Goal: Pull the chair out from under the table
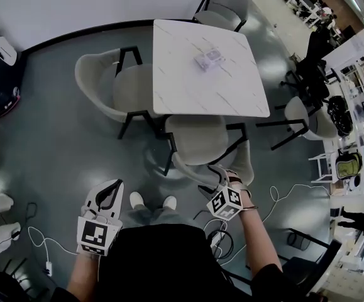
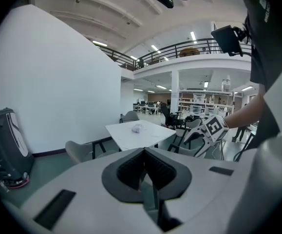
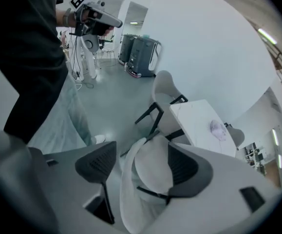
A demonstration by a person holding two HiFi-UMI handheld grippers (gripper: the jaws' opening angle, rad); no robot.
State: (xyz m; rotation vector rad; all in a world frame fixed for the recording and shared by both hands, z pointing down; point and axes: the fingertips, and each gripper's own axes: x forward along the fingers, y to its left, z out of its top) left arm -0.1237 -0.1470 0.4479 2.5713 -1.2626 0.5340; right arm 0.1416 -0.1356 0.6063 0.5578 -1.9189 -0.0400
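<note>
right gripper (image 3: 141,165), jaws wide open, straddles the backrest (image 3: 126,189) of the chair (image 1: 197,140), seemingly readying a grip; the chair sits at six o'clock of the table (image 1: 188,74), seat front at its edge. left gripper (image 2: 144,165) idles closed, empty.

In the head view the left gripper (image 1: 109,190) sits at the lower left, held out from the bare left forearm (image 1: 83,275) and pointing slightly downward. Its own view shows the 2 jaws pressed together. The right gripper (image 1: 221,173), just right of centre, tilts steeply downward from the right forearm (image 1: 257,244), its 2 jaws spread wide apart.
</note>
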